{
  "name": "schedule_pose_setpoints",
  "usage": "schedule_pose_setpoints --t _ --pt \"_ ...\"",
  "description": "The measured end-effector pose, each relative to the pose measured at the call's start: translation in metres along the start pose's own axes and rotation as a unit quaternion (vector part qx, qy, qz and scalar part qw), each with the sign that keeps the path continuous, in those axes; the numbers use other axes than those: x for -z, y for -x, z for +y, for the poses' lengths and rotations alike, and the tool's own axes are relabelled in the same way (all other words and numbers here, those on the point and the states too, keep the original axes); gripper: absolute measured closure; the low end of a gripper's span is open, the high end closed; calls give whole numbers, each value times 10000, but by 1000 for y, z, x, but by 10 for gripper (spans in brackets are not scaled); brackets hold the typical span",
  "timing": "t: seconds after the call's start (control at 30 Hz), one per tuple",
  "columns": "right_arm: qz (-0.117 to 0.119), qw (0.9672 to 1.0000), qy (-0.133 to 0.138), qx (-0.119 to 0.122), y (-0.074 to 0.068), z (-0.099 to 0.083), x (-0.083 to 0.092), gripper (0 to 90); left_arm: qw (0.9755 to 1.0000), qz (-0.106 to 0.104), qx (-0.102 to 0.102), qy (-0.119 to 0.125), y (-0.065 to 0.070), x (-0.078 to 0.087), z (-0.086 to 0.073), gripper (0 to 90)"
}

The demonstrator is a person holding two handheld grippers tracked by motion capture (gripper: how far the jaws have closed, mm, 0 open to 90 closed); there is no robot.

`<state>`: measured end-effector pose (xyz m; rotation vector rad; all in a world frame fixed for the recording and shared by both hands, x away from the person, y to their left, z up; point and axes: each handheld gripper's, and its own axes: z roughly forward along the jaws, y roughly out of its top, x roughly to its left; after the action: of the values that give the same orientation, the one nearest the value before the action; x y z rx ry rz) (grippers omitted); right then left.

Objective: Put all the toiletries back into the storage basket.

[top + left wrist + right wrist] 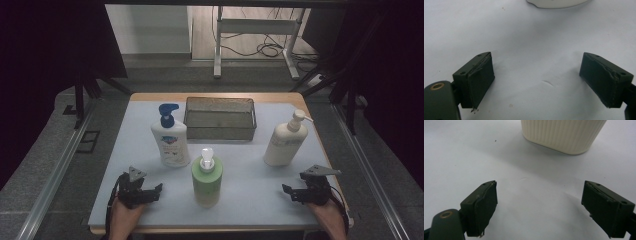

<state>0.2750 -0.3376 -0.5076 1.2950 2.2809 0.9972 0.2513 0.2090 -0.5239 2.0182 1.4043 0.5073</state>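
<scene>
my left gripper: jaws wide, nothing between, left of the green bottle. my right gripper: jaws wide, nothing between, right of the green bottle, near the cream bottle. white bottle with blue pump: just behind the green bottle. wire basket: farther behind it.

A grey wire basket sits at the upper middle of the frame on the pale bench. A green bottle stands lower centre.
</scene>
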Motion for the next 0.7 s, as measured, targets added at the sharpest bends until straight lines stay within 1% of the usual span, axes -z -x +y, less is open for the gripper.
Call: schedule_pose_setpoints --t 0.07,0.13,0.2,0.3,0.33,0.4,0.43,0.47,0.5,0.6,0.67,0.7 --pt "23 10000 -10 -14 1 1 0 135 10000 1 2 3 0 0 0 119" --pt "-43 10000 -16 -32 3 2 0 100 10000 1 3 4 0 0 0 119" --pt "-64 10000 5 -58 6 3 1 95 10000 2 3 5 0 0 0 119" --pt "-50 10000 -24 -26 7 4 2 96 10000 2 3 7 0 0 0 119" --pt "-6 10000 44 -43 10 5 2 99 10000 2 3 9 0 0 0 119" --pt "16 10000 84 -44 12 5 2 106 10000 3 2 10 0 0 0 119" --pt "15 9999 140 5 14 6 2 116 10000 7 2 12 0 0 0 119" --pt "15 9999 140 5 14 6 2 116 10000 7 2 12 0 0 0 119" --pt "37 9998 210 10 17 8 2 135 10000 8 2 14 0 0 0 119" --pt "45 9997 252 34 19 9 1 136 10000 11 -2 16 0 0 0 119" --pt "-15 9997 239 98 21 11 1 147 10000 9 -3 18 0 0 0 120" --pt "-151 9997 106 150 21 12 0 177 10000 10 -5 18 0 0 0 120"
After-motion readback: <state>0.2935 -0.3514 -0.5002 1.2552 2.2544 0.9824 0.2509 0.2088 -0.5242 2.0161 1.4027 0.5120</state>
